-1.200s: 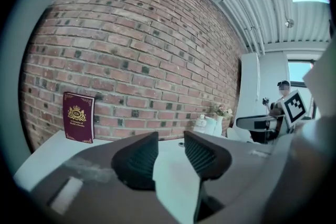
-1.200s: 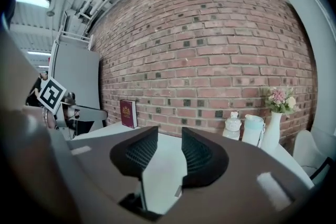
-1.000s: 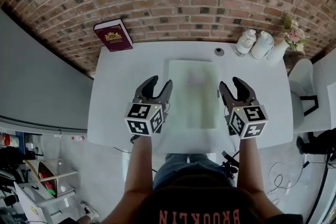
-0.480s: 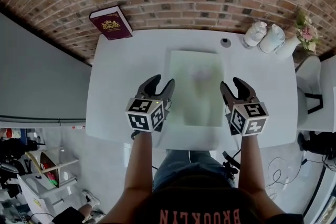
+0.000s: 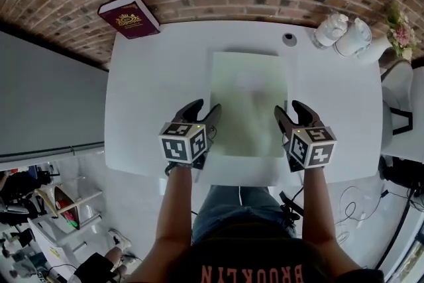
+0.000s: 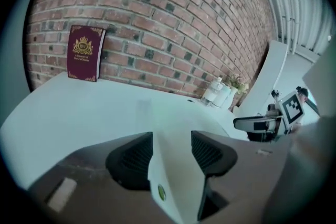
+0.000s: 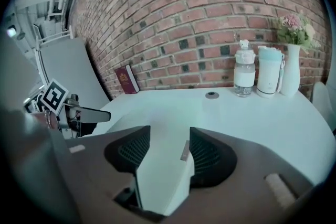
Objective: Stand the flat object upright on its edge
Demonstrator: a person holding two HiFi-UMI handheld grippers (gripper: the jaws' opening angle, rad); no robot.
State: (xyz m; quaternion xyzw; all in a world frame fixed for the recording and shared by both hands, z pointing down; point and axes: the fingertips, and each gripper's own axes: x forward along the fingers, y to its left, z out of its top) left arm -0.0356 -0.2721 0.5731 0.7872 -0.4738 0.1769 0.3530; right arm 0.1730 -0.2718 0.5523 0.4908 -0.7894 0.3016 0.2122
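A pale green flat slab [image 5: 248, 103] lies flat on the white table [image 5: 152, 89]. My left gripper [image 5: 202, 108] is at its left edge near the front corner, and my right gripper [image 5: 290, 108] is at its right edge. In the left gripper view a corner of the slab [image 6: 168, 165] shows between the jaws of the left gripper [image 6: 172, 147]. The right gripper view has the slab [image 7: 163, 165] between the jaws of the right gripper [image 7: 169, 147]. Both pairs of jaws are opening, and I see no pad pressing on the slab.
A dark red book [image 5: 129, 16] leans against the brick wall at the table's back left. A bottle [image 5: 330, 28], a jug [image 5: 358, 36], a flower vase [image 5: 397, 30] and a small round cap [image 5: 289, 39] stand at the back right. A chair [image 5: 397, 96] is to the right.
The head view has shifted, so the table sits higher in the picture. Both grippers now stand nearer the slab's front corners. The slab still lies flat.
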